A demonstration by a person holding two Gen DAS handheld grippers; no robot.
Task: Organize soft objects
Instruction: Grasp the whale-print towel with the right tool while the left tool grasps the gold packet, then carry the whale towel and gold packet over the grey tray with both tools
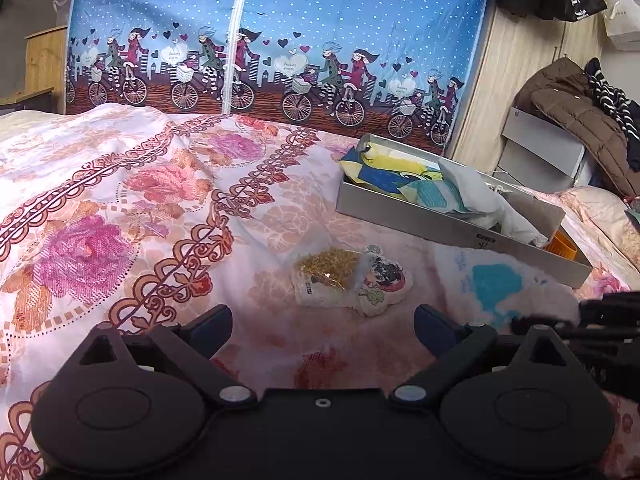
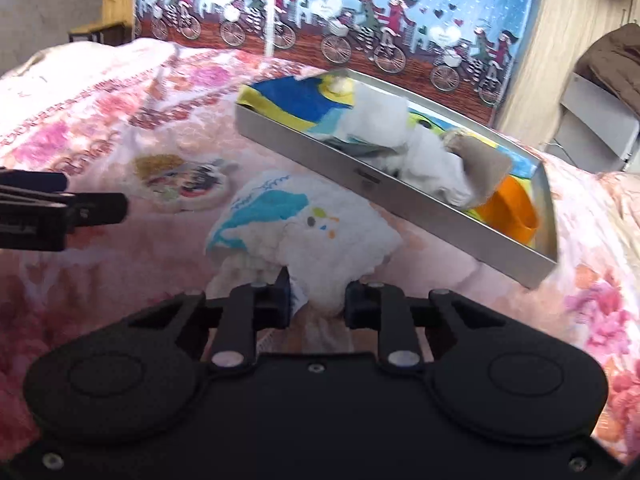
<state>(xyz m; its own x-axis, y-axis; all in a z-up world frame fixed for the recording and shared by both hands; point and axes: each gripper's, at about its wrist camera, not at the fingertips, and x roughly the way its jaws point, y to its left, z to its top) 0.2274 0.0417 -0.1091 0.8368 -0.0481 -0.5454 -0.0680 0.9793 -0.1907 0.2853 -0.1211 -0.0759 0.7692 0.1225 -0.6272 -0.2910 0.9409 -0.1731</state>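
A white fluffy towel with a turquoise patch (image 2: 304, 228) lies bunched on the flowered bedspread; it also shows in the left wrist view (image 1: 500, 284). My right gripper (image 2: 316, 292) is shut on its near edge. My left gripper (image 1: 322, 326) is open and empty, just short of a small flat pouch with a cartoon face and gold print (image 1: 352, 280), which also shows in the right wrist view (image 2: 184, 182). A grey metal tray (image 1: 440, 224) behind holds yellow-blue cloth, white cloth and an orange item; it also shows in the right wrist view (image 2: 320, 148).
A blue fabric wardrobe with cyclist prints (image 1: 280, 40) stands behind the bed. A brown jacket on a grey chair (image 1: 576, 120) is at the right. A wooden cabinet (image 1: 44, 60) stands at the far left. The floral bedspread (image 1: 120, 200) stretches to the left.
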